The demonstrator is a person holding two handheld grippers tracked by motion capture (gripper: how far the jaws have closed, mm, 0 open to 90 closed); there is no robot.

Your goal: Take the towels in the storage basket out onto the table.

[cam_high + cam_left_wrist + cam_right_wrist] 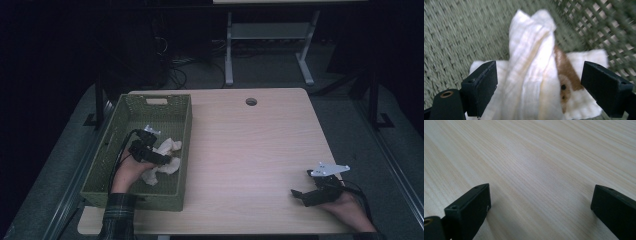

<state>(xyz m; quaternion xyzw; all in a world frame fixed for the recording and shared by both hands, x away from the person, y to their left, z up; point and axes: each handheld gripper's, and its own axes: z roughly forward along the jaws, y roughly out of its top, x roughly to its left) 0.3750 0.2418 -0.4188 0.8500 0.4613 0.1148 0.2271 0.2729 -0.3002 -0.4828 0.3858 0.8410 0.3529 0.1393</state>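
Observation:
A crumpled white cloth with a brown printed patch lies in the green woven basket at the table's left. My left gripper is inside the basket, low over the cloth. In the left gripper view its jaws stand wide apart on either side of the cloth, with the folds rising between them; the left gripper is open. My right gripper rests near the table's front right, open, and in the right gripper view the right gripper has bare wood between its jaws.
The light wooden table has a round cable hole near its far edge. Beyond the table stands a white desk frame on a dark floor with cables. The basket's lattice wall is close behind the cloth.

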